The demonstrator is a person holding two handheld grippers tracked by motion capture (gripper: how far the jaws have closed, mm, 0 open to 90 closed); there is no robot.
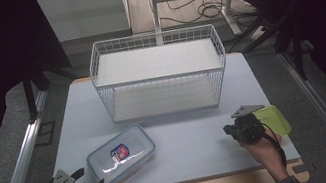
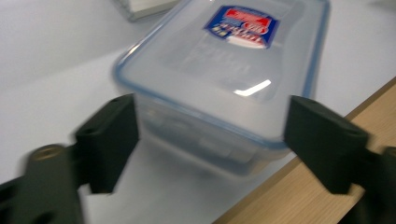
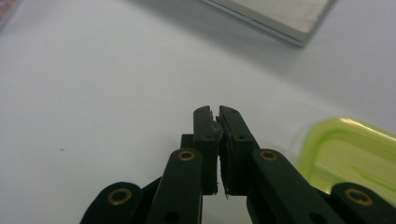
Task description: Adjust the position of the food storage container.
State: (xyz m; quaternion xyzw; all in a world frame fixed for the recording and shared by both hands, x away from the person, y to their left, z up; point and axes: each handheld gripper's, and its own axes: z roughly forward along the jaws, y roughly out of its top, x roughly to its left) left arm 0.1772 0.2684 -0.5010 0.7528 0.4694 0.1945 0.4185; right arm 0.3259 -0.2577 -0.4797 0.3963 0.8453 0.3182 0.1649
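The left hand-held gripper (image 2: pixel 205 140), jaws apart, straddles the clear blue-rimmed plastic lidded box (image 2: pixel 224 79); it should close squarely across the box's end.

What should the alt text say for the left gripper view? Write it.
The left gripper has its two black jaws open on either side of a clear lidded container with a red-and-blue label, not touching it, on a white table.

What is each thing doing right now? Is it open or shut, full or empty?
Clear box: lid on, lying flat between the left gripper's jaws.
Green box: on the table by the right gripper, not held.
Wire basket: upright, both shelves empty.
Left gripper: open, jaws either side of the clear box, pads not pressing.
Right gripper: shut, holding nothing.
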